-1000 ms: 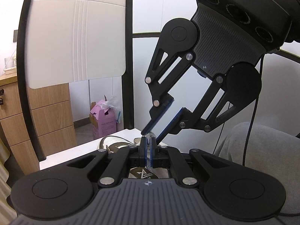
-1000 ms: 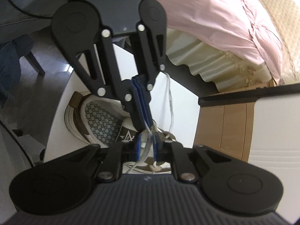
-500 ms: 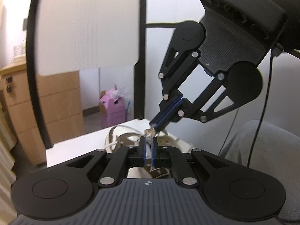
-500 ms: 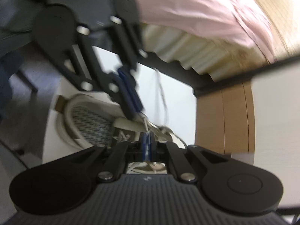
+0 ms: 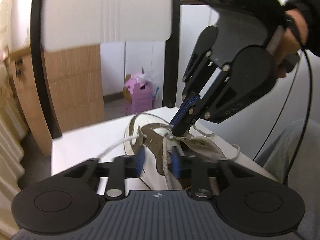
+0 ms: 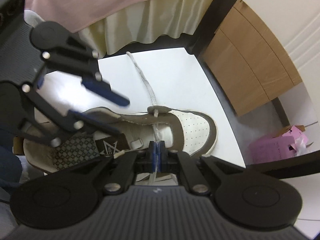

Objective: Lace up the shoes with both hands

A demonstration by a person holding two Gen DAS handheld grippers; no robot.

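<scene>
A white and brown sneaker (image 5: 152, 120) (image 6: 196, 124) lies on a small white table (image 5: 84, 140) (image 6: 176, 76). Its grey-white lace (image 6: 140, 74) runs from an eyelet across the table. My right gripper (image 6: 157, 152) (image 5: 176, 129) points steeply down at the tongue. It is shut on the lace, which passes between its blue pads. My left gripper (image 5: 158, 161) (image 6: 122, 118) stands open low over the shoe. Its pads straddle the brown eyelet flap and a lace strand without pressing on them.
A black-framed chair with a white back (image 5: 104, 10) stands behind the table, beside a wooden drawer cabinet (image 5: 74, 80) (image 6: 250, 60). A pink box (image 5: 140, 98) (image 6: 278, 146) sits on the floor. A bed with a pink cover (image 6: 100, 0) borders the table. A person's grey trouser leg (image 5: 290, 156) is at the right.
My left gripper opened and let go of the lace end, and the right gripper shut on it. The right gripper then rolled and sank onto the shoe. The left gripper came lower over the shoe.
</scene>
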